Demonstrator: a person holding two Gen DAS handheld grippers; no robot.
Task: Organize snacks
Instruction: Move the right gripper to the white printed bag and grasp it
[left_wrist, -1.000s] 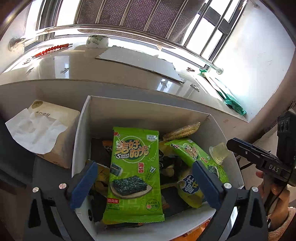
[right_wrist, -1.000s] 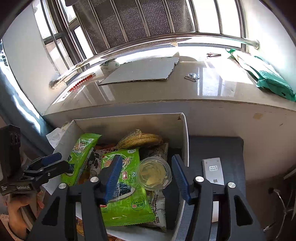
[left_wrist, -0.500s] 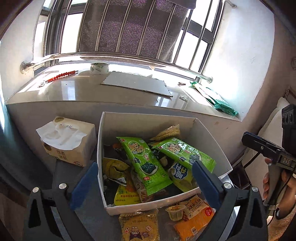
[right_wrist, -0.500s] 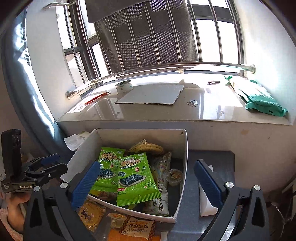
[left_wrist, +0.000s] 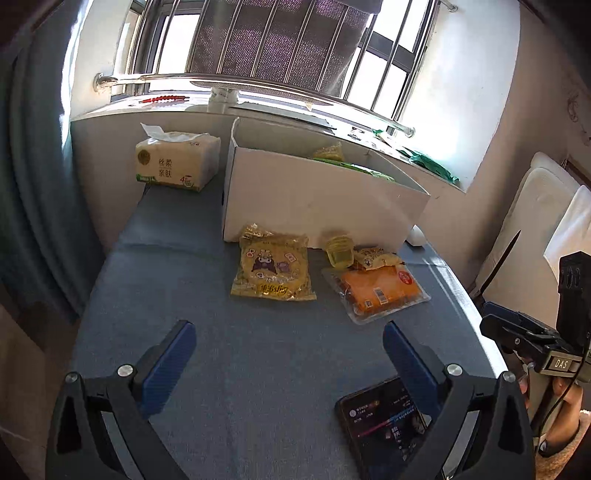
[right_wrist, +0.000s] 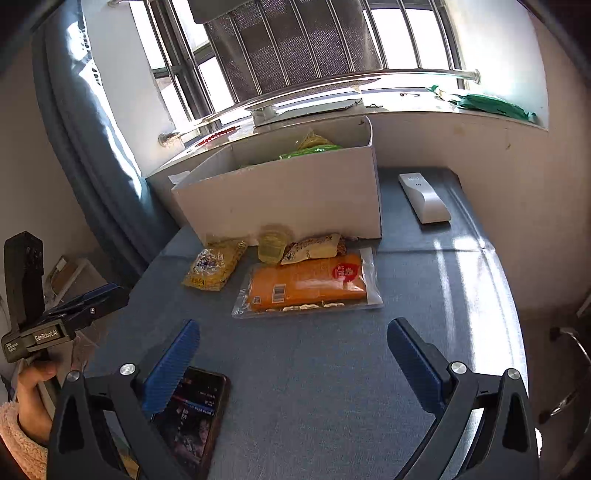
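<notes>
Both grippers hover over the blue table (left_wrist: 184, 258), jaws spread wide with nothing between them: left gripper (left_wrist: 288, 365), right gripper (right_wrist: 293, 363), whose jaws have just been opening. A phone (right_wrist: 195, 417) lies nearest. Well ahead lie a yellow bag (left_wrist: 273, 267), orange pack (right_wrist: 308, 282), jelly cup (left_wrist: 340, 253) and small packet (right_wrist: 314, 247), against the white box (left_wrist: 317, 203) holding green packets.

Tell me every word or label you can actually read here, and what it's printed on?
"丝柔亲肤": front of the tissue pack.
"DAS": side of the right gripper.
"GenRobot.AI": side of the left gripper.
Too small or blurred to read: the print on the yellow snack bag, the orange snack pack, the small snack packet and the phone screen.
</notes>
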